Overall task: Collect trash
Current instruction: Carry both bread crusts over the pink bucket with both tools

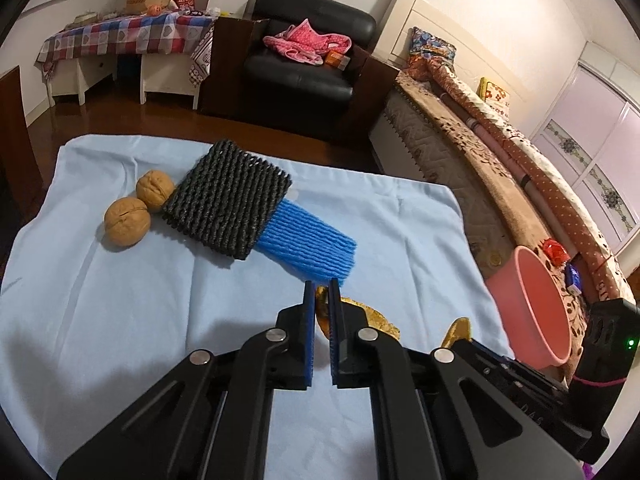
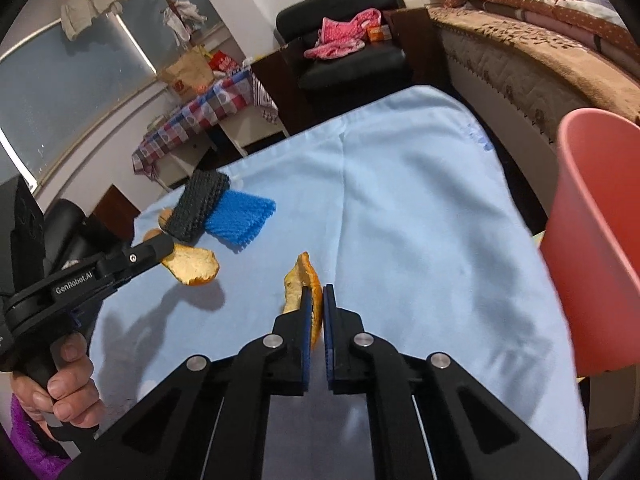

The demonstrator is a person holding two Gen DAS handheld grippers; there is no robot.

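My left gripper (image 1: 322,285) is shut on an orange peel (image 1: 378,317) and holds it above the light blue cloth (image 1: 120,320); the same peel (image 2: 194,266) shows in the right wrist view. My right gripper (image 2: 317,290) is shut on a second orange peel (image 2: 298,278), lifted over the cloth (image 2: 400,220). A black foam net (image 1: 228,200) lies partly over a blue foam net (image 1: 308,244) at the far side. Two walnuts (image 1: 128,221) sit to their left. A pink bucket (image 2: 600,240) stands to the right of the table, also in the left wrist view (image 1: 536,308).
A bed with quilts (image 1: 500,148) runs along the right side. A black armchair (image 1: 308,60) with pink clothes stands beyond the table. A checkered side table (image 1: 120,36) is at the far left. The wooden floor lies between.
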